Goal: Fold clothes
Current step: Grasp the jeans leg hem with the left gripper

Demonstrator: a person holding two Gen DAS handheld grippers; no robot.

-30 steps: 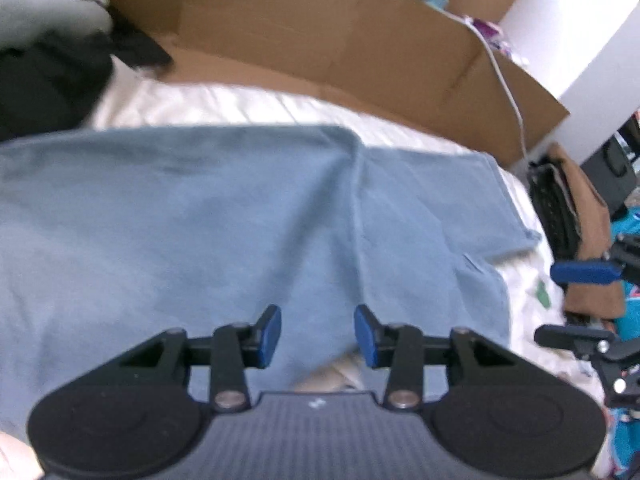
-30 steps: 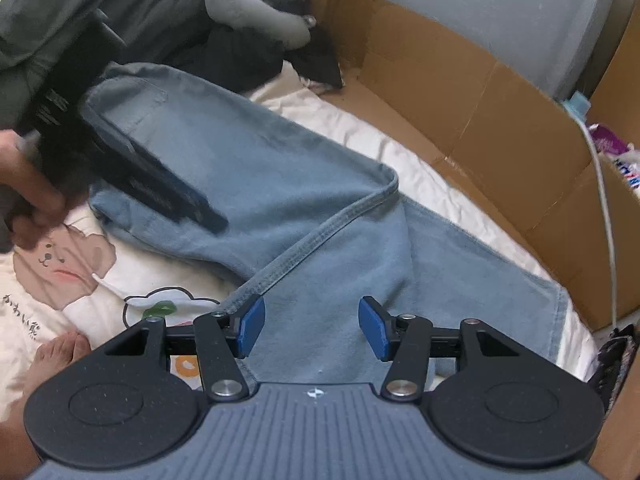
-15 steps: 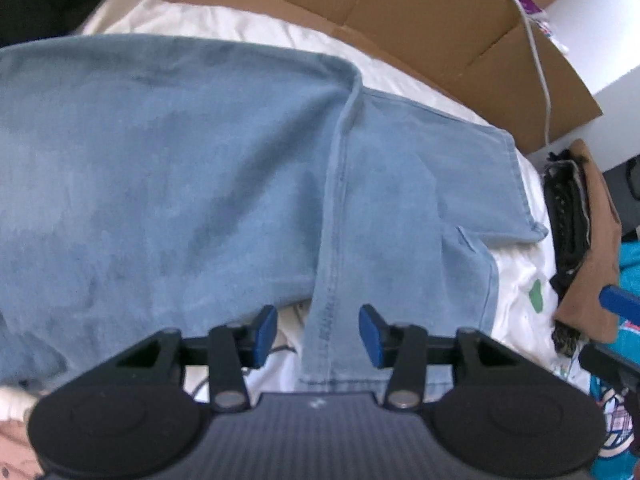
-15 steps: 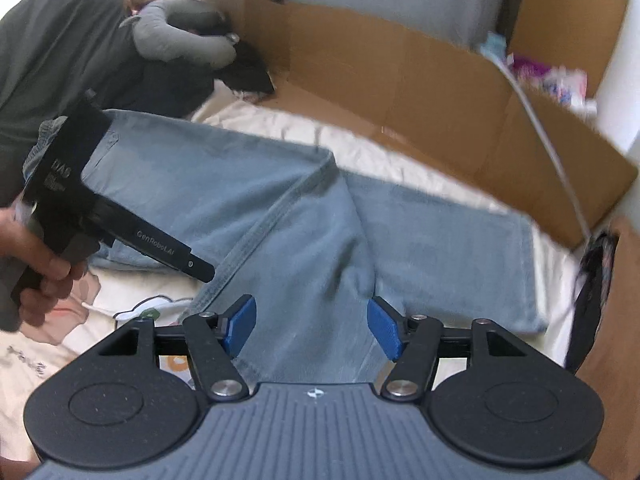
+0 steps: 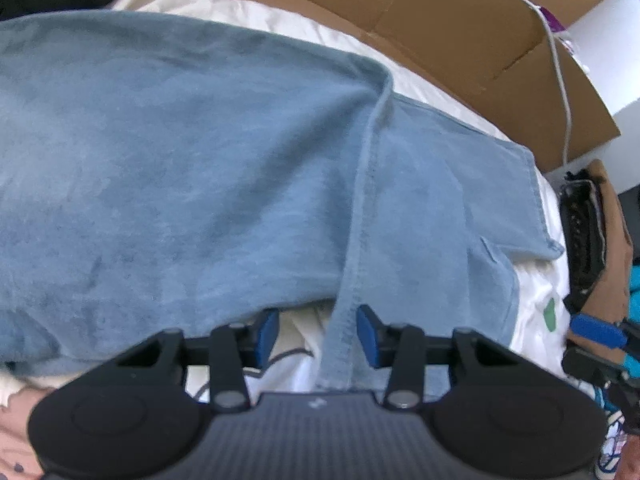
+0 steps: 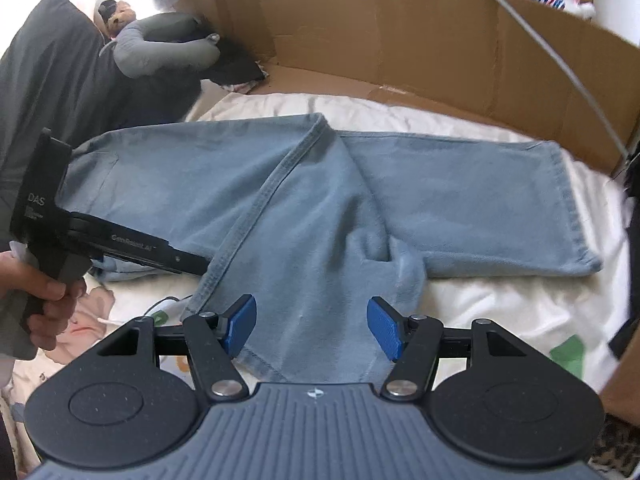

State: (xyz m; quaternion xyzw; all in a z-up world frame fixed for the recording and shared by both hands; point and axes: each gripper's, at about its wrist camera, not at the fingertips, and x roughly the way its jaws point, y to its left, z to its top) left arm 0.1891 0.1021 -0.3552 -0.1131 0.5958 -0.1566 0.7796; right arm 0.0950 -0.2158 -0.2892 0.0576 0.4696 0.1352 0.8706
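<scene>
Denim jeans (image 6: 320,208) (waist end seemingly hidden) beneath open, empty fingers of left gripper (image 5: 316,334) and right gripper (image 6: 311,326).

The pale blue denim jeans (image 6: 320,216) are showing a soft, matt, slightly brushed weave, with raised stitched seams running along the legs. The white printed cotton bedsheet (image 6: 500,304) beneath is looking smooth and matt, lightly creased. Brown corrugated cardboard panels (image 6: 420,40) along the bed's far edge are appearing dull and papery, with creased fold lines. The right gripper (image 6: 312,322) is showing matt black plastic arms, ribbed blue rubbery pads (image 6: 384,326) and shiny metal pivot pins; the left gripper (image 5: 316,334) is looking the same.
</scene>
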